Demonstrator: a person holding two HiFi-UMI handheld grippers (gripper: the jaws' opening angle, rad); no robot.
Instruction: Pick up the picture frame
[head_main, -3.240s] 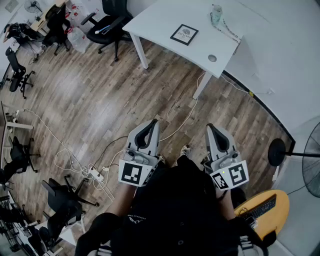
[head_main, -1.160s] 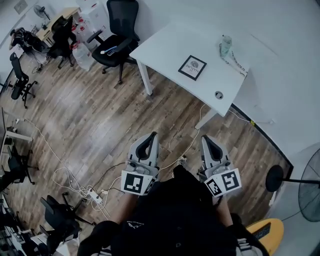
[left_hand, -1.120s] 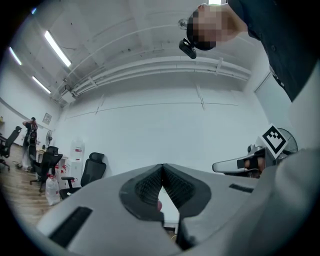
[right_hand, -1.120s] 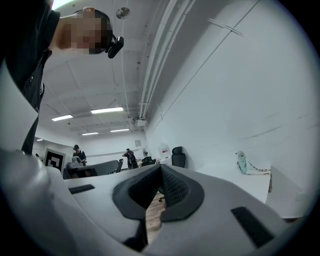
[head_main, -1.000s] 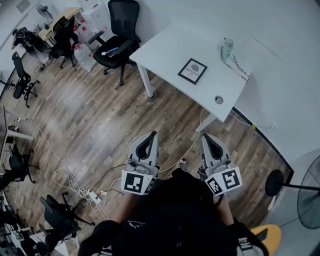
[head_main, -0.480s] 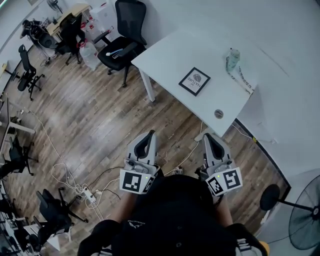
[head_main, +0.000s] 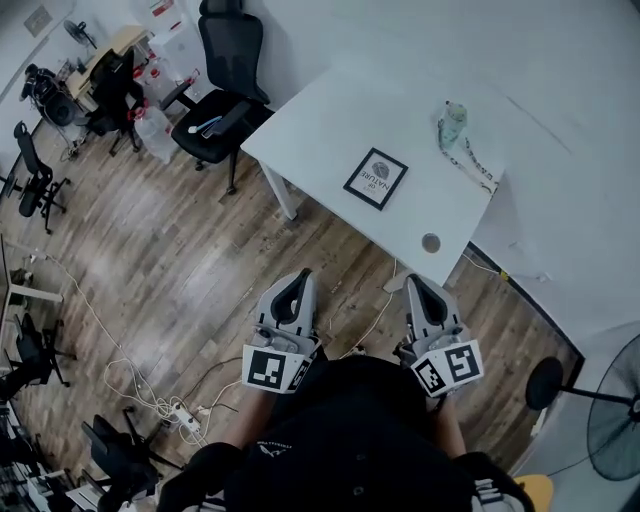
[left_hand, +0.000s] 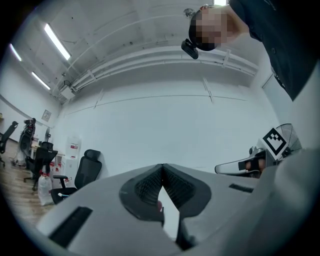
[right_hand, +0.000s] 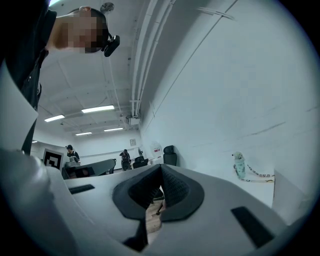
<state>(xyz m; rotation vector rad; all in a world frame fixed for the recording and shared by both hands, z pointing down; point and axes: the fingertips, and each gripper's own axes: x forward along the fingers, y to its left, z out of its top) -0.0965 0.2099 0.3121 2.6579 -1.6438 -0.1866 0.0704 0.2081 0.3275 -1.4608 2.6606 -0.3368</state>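
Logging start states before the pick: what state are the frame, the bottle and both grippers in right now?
picture frame: lying flat, face up, on the white table, untouched.
bottle: standing upright near the table's far edge.
left gripper: shut, empty, short of the table.
right gripper: shut, empty, short of the table.

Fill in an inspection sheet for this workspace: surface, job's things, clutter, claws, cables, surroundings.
Surface: white table, few things on it.
Job's things: picture frame lies flat near the table's middle, untouched.
Clutter: bottle with a strap by the wall.
Claws: left claw and right claw both shut, empty, short of the table.
Cables: white cable under the table; tangled cables and power strip on the floor.
Surroundings: black office chair beside the table; fan at right.
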